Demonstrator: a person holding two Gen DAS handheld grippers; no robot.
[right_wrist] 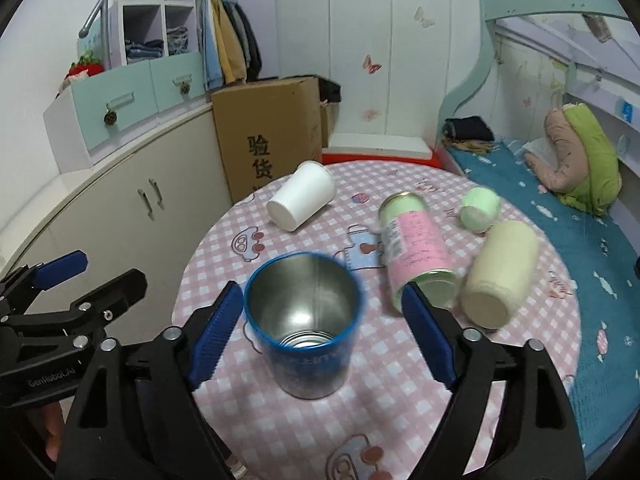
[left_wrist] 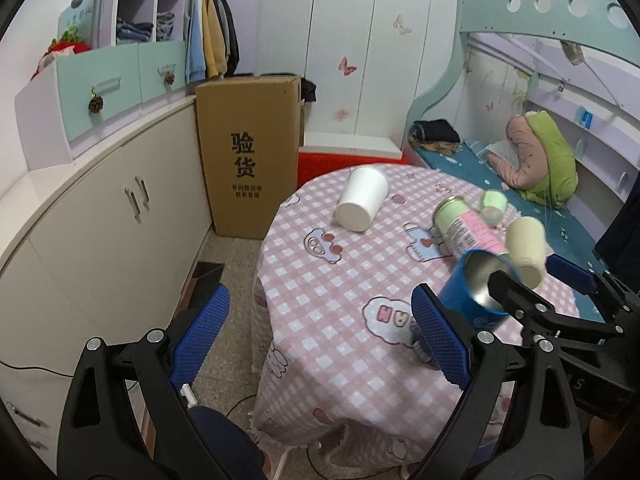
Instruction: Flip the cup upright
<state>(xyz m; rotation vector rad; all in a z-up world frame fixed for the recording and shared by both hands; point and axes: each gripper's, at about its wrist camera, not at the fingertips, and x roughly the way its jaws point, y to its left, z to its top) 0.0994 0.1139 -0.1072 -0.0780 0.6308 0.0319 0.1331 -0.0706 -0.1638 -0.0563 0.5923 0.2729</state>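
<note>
A pink-and-white checked cloth with cartoon prints is covering the counter [right_wrist: 400,400]. The cup [right_wrist: 306,328] is showing blue outside, silver inside. A white cup [right_wrist: 302,200], a green-and-pink can [right_wrist: 416,248] and a cream cup [right_wrist: 502,272] are lying there.

blue cup [right_wrist: 306,330] flanked clear, pink can [right_wrist: 416,250] behind

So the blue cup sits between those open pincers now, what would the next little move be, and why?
Probably draw the right gripper back from the blue cup. The cup looks upright on the table, mouth up, and the fingers stand apart from its sides. The white cup lies tipped over, likely next.
</note>
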